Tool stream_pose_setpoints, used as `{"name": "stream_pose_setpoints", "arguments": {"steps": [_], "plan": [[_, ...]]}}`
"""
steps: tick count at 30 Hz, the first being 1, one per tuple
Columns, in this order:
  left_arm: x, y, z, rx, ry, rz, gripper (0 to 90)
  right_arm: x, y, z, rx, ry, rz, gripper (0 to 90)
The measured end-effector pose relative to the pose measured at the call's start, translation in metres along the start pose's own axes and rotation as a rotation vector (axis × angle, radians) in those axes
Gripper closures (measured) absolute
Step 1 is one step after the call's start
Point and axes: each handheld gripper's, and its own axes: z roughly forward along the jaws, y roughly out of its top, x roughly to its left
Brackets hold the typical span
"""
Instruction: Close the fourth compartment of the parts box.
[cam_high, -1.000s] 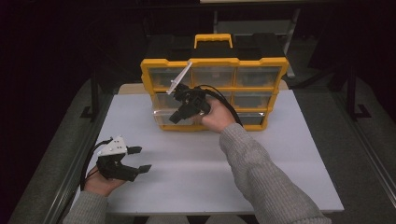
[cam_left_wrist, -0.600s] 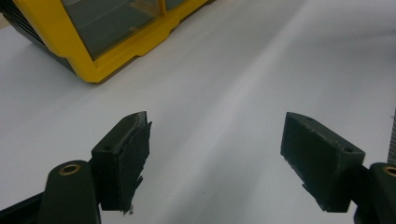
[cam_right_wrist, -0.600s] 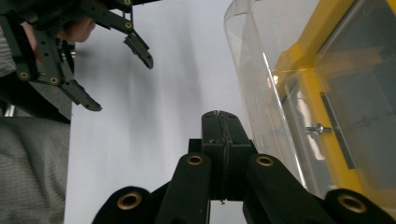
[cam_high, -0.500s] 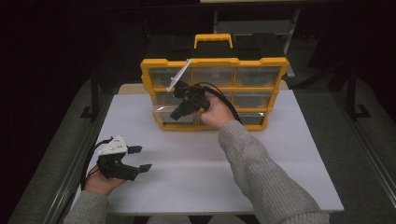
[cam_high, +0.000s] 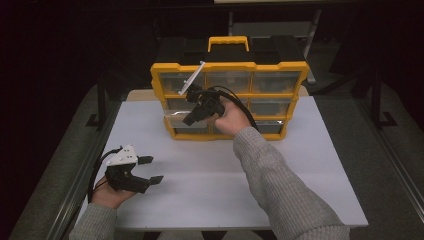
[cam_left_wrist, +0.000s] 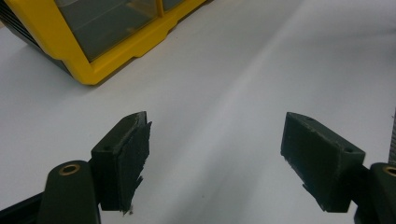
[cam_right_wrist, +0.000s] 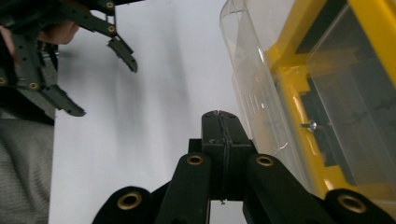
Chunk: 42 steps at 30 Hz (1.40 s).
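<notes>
At the lower left of the high view, the left gripper (cam_high: 150, 170) rests low over the white counter (cam_high: 210, 175) in the person's left hand (cam_high: 107, 195), its jaws standing wide apart with nothing between them; the left gripper view shows bare counter between the two pads and a yellow corner of the organizer at its upper left. Toward the centre, the right gripper (cam_high: 192, 117) is held up against the front of the yellow drawer organizer (cam_high: 277, 67), which stands at the far edge of the counter with a yellow handle (cam_high: 228, 41) on top. Its jaws are pressed together with nothing visible between them. A clear plastic drawer (cam_right_wrist: 254, 88) juts out of the organizer's lower left bay, just beside the closed jaw tips in the right gripper view; whether they touch it I cannot tell.
</notes>
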Motion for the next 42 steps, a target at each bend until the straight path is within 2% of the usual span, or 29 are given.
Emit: {"name": "stream_pose_setpoints", "arguments": {"steps": [13, 23, 42], "plan": [[0.0, -0.001, -0.002, -0.005, 0.001, -0.01, 23.4, -0.008, 0.002, -0.001, 0.019, -0.052, 0.007, 89.0], [-0.001, -0.002, -0.002, 0.001, 0.004, -0.008, 23.4, -0.011, 0.0, -0.007, 0.004, -0.09, 0.01, 88.9], [-0.001, -0.004, -0.005, -0.002, 0.01, -0.013, 23.4, -0.018, 0.001, -0.003, -0.015, -0.169, 0.029, 89.0]]}}
